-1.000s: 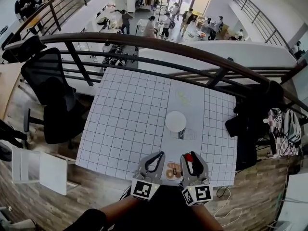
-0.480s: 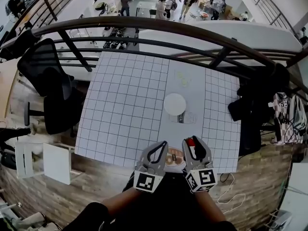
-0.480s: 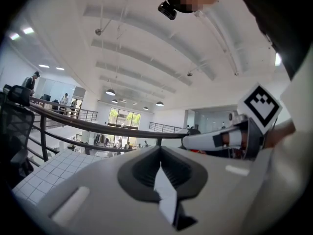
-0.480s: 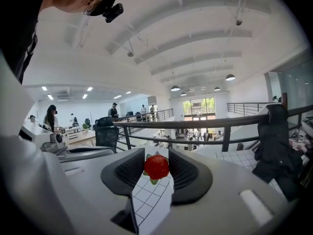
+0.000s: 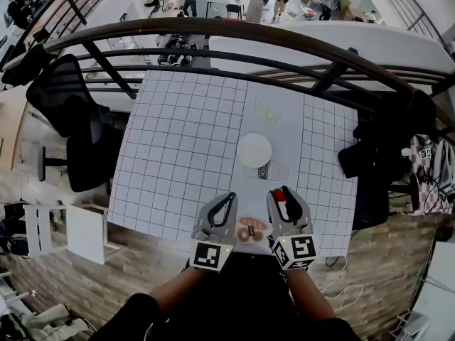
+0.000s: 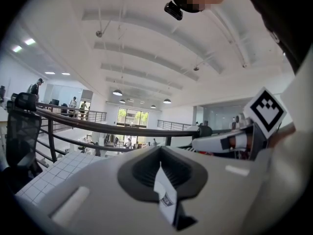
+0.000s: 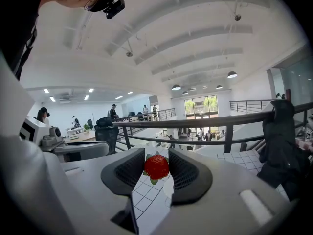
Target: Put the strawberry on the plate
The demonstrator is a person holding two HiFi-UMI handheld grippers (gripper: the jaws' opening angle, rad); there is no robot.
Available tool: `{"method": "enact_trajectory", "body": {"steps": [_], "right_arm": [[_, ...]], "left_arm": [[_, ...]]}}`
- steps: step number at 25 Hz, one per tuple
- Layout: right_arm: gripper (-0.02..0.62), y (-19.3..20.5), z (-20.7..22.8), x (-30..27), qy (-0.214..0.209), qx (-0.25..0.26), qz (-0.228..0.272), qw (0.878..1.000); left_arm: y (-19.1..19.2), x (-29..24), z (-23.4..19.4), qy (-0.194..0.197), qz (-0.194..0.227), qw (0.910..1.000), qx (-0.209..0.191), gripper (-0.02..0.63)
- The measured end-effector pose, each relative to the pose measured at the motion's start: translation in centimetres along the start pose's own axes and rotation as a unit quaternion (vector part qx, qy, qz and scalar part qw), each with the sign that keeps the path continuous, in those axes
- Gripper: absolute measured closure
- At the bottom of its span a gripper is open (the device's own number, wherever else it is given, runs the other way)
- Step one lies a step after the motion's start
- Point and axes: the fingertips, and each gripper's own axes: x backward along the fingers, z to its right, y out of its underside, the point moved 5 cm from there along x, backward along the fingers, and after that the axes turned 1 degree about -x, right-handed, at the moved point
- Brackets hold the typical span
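Note:
The red strawberry (image 7: 156, 166) sits between the pads of my right gripper (image 7: 156, 169), which is shut on it and held in the air. In the head view the strawberry (image 5: 280, 197) shows at the tip of the right gripper (image 5: 281, 199) over the near edge of the checkered table (image 5: 178, 162). The round white plate (image 5: 254, 150) lies farther out on the table, ahead and slightly left of that gripper. My left gripper (image 5: 226, 200) hovers beside it, shut and holding nothing; in its own view the left gripper (image 6: 160, 169) has its jaws together.
A small dish with brown food (image 5: 250, 231) lies between the two grippers at the near edge. A flat packet (image 5: 269, 170) lies just before the plate, and a greenish item (image 5: 269, 112) beyond it. A dark railing (image 5: 234, 30) runs behind the table; an office chair (image 5: 71, 119) stands left.
The head view has tilted and the table sits higher in the frame. Both grippers have edged slightly forward side by side. The strawberry stays in the right gripper.

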Motion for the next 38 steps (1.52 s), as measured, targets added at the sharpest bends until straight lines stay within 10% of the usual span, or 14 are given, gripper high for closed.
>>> {"method": "enact_trajectory", "body": {"steps": [38], "right_arm": [[0.443, 9.1, 4.9, -18.8, -0.070, 0.060, -0.138, 0.986]], "left_arm": [[3.7, -6.5, -2.9, -0.023, -0.046, 0.9987, 0.000, 0.597]]}}
